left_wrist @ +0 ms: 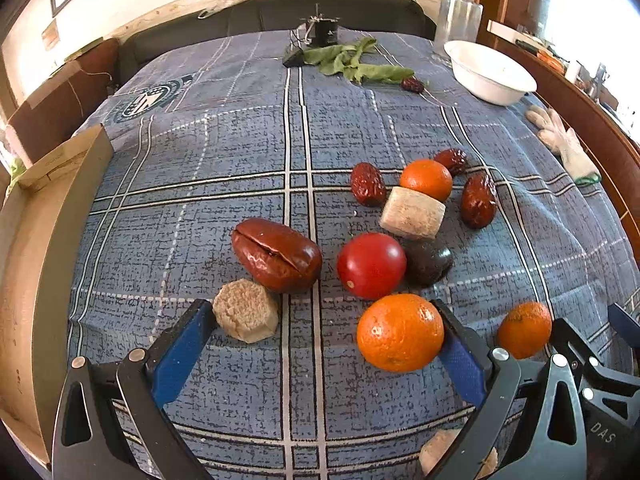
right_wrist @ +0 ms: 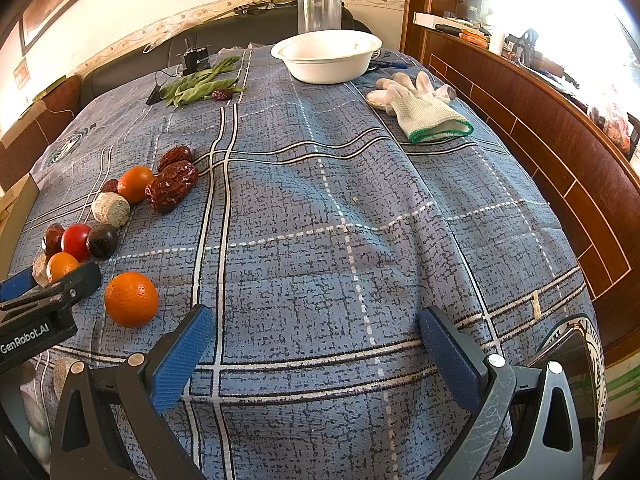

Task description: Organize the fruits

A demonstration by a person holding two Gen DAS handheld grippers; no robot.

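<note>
My left gripper [left_wrist: 320, 312] is open over the blue plaid cloth. An orange [left_wrist: 400, 333] lies just inside its right finger, and a beige chunk [left_wrist: 245, 316] by its left finger. Ahead lie a large red date [left_wrist: 277, 255], a red tomato [left_wrist: 371, 265], a dark plum [left_wrist: 428, 261], a second beige chunk [left_wrist: 413, 213], a small orange [left_wrist: 425, 179] and wrinkled dates [left_wrist: 478, 200]. Another orange [left_wrist: 524, 329] lies to the right. My right gripper [right_wrist: 316, 332] is open and empty over bare cloth; that orange [right_wrist: 130, 299] sits left of it.
A white bowl [right_wrist: 326, 56] stands at the far side, with a clear glass [right_wrist: 319, 10] behind it. A white glove [right_wrist: 420, 106] lies at the right. Green leaves [right_wrist: 196, 86] lie far left. A cardboard box [left_wrist: 44, 248] borders the left edge. A wooden panel [right_wrist: 560, 160] runs along the right.
</note>
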